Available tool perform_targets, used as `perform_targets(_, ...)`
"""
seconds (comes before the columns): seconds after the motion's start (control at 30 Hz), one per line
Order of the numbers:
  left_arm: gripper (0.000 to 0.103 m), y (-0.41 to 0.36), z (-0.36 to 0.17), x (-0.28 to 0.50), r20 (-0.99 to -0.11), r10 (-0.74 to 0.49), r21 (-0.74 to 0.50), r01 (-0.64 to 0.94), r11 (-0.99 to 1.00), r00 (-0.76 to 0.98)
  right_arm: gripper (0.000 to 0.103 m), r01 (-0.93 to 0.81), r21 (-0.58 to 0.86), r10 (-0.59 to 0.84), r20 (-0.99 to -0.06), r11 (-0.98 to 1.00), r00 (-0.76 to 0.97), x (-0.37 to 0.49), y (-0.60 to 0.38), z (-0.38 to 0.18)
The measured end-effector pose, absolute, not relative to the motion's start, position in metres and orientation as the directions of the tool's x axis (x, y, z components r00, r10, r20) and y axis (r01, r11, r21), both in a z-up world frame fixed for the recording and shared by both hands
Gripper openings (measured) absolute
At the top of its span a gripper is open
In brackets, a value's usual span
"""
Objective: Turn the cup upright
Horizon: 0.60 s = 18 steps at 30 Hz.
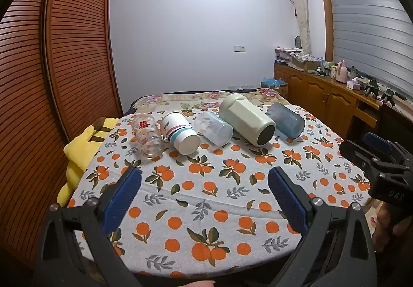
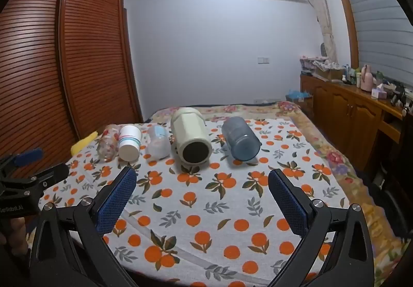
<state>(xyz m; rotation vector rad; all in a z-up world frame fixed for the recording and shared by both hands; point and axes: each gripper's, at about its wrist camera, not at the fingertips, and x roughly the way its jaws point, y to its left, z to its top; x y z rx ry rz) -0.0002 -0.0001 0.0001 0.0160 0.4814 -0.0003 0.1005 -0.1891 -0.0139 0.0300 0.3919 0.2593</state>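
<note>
5 cups lie on their sides in a row across the far part of a table covered by a white cloth printed with oranges and leaves (image 1: 206, 199), all with their bases turned toward the cameras. From the left of the row: a clear glass tumbler with red printed figures (image 1: 147, 136), a white paper cup with pink and teal stripes (image 1: 180, 132), a clear frosted plastic cup with faint spots (image 1: 213, 128), a large cream faceted mug with a dark round base (image 1: 246, 119), and a translucent blue plastic cup (image 1: 286, 120).

The glass tumbler and the paper cup lie just beside each other, and the frosted cup is just beside the cream mug. In the right wrist view the blue cup (image 2: 240, 138) lies apart from the cream mug (image 2: 191, 136), with bare cloth between them.

The left gripper (image 1: 205, 183) hovers over the near part of the cloth with its blue-padded jaws spread wide and nothing between them. The right gripper (image 2: 202, 183) hangs in the same way, jaws wide apart and holding nothing, pointed roughly at the cream mug. Both are well short of the row.

A yellow plush toy (image 1: 77, 155) lies at the table's left edge, beside a brown louvred wardrobe (image 1: 51, 67).
</note>
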Motion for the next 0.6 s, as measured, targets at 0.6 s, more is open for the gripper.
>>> perform_targets(0.6,0.1,-0.0001,0.0,0.0,-0.459,0.003,0.015,0.005,1.0,0.888,0.103,-0.245,0.074,0.255,-0.366,0.967,0.895,0.1001,-0.1883,-0.0143)
